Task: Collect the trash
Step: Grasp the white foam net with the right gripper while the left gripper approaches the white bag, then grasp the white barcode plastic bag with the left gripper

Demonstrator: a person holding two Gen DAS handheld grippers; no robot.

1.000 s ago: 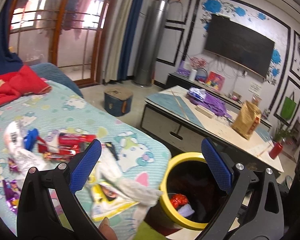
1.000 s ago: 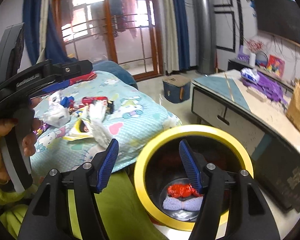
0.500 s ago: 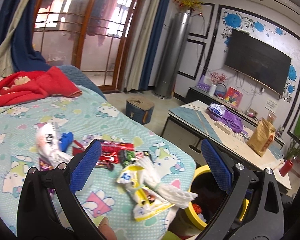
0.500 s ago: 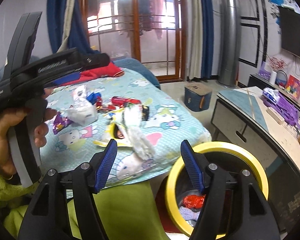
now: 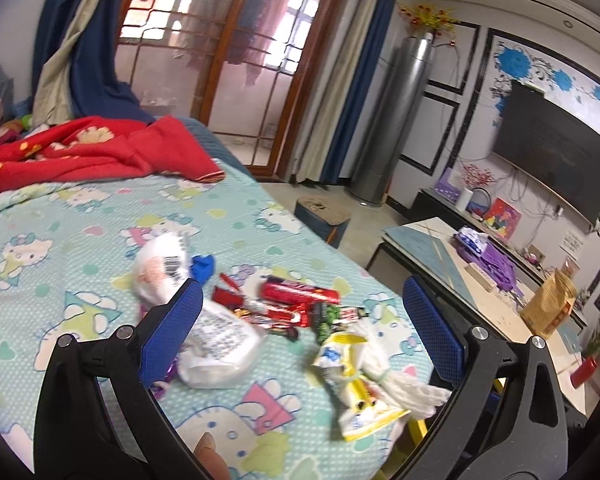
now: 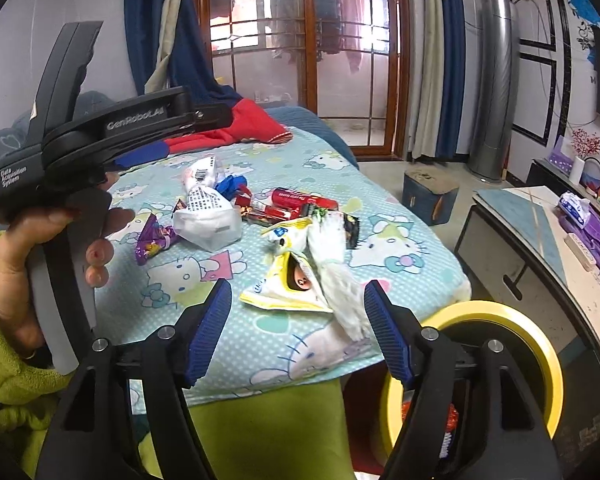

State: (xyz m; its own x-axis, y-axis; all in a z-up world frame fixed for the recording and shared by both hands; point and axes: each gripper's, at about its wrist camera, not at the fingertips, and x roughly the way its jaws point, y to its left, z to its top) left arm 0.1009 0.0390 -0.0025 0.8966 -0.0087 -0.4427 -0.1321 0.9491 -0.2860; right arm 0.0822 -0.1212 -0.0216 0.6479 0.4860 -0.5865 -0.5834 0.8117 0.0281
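Trash lies on the Hello Kitty bedspread point(image 5: 80, 216): a white plastic bag point(image 5: 216, 344), red wrappers point(image 5: 296, 294), a yellow-white snack packet point(image 5: 359, 396) and a white crumpled tissue point(image 6: 339, 276) near the bed edge. A purple wrapper point(image 6: 152, 238) lies left in the right wrist view. The yellow-rimmed trash bin point(image 6: 511, 344) stands by the bed, red trash inside. My left gripper point(image 5: 300, 328) is open and empty above the pile. My right gripper point(image 6: 298, 328) is open and empty above the bed edge, just short of the snack packet point(image 6: 288, 288).
A red blanket point(image 5: 84, 156) lies at the bed's far end. A low table point(image 5: 479, 280) with a purple bag and a brown paper bag stands right of the bed. A blue box point(image 5: 321, 220) sits on the floor. A glass door is behind.
Both grippers have swung left, away from the bin and over the bed. The trash pile now sits between the left fingers, and the bin has slid to the right edge.
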